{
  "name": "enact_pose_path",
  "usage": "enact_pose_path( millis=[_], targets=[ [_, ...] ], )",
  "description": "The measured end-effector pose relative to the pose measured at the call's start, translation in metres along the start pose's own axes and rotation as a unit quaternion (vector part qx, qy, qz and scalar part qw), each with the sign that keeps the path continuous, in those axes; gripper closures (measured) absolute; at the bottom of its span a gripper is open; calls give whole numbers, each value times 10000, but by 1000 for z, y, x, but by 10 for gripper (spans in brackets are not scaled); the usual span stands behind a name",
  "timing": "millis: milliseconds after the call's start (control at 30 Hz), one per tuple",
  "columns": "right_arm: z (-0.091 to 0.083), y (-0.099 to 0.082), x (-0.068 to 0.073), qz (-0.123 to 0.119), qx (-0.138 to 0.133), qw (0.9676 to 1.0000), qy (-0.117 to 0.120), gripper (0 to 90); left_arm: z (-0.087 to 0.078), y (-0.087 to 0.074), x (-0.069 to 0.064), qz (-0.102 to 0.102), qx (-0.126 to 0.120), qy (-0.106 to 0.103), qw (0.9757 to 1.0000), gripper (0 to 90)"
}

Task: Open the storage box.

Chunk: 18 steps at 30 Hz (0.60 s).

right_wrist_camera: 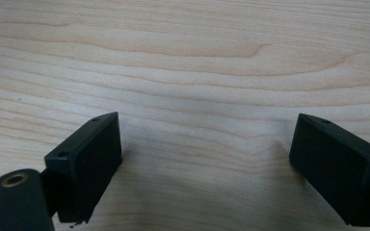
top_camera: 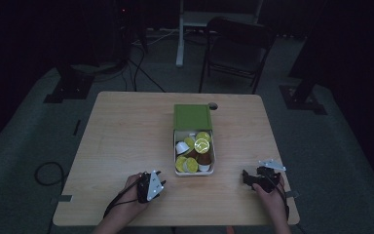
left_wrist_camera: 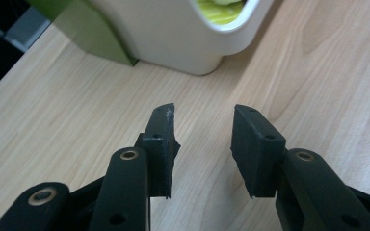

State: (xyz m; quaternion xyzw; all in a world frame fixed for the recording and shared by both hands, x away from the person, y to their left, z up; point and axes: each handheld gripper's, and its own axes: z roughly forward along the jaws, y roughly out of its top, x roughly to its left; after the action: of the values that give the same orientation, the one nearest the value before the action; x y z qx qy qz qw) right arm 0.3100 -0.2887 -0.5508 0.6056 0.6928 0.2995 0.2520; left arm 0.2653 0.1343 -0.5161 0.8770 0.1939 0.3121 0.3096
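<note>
A white tray point(top_camera: 211, 165) with a green lid end point(top_camera: 192, 117) sits mid-table, holding several yellow, white and brown capsules point(top_camera: 202, 145). My left gripper point(top_camera: 159, 181) rests near the table's front edge, left of the tray, pointing toward it. In the left gripper view the left gripper point(left_wrist_camera: 203, 126) stands open, nothing between its jaws, with the tray's white wall point(left_wrist_camera: 173, 33) and green lid point(left_wrist_camera: 84, 31) just ahead. My right gripper point(top_camera: 246, 178) lies at the front right, aimed left. Bare wood lies between the wide-open jaws of the right gripper point(right_wrist_camera: 207, 144).
The wooden table point(top_camera: 126, 141) has a cable hole point(top_camera: 213, 105) behind the green lid. A dark folding chair point(top_camera: 236, 51) and a white desk leg point(top_camera: 180, 34) stand beyond the far edge. Cables lie on the floor at the left point(top_camera: 46, 173).
</note>
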Motion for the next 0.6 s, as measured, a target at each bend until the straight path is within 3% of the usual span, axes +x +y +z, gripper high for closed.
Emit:
enact_pose_path(
  millis=[167,300,400,433,600],
  targets=[
    [0,0,0,9,5,10000,2,106,-3,-6,10,-251,12,108,9996,572],
    [0,0,0,6,1,10000,2,106,-7,-13,19,-606,6,245,9979,523],
    [0,0,0,3,1,10000,0,106,-7,-16,23,-726,47,302,9969,458],
    [0,0,0,2,1,10000,1,106,-8,-19,26,-863,83,346,9956,458],
    [0,0,0,5,2,10000,1,106,-9,-25,32,-1081,59,427,9932,357]
  ],
)
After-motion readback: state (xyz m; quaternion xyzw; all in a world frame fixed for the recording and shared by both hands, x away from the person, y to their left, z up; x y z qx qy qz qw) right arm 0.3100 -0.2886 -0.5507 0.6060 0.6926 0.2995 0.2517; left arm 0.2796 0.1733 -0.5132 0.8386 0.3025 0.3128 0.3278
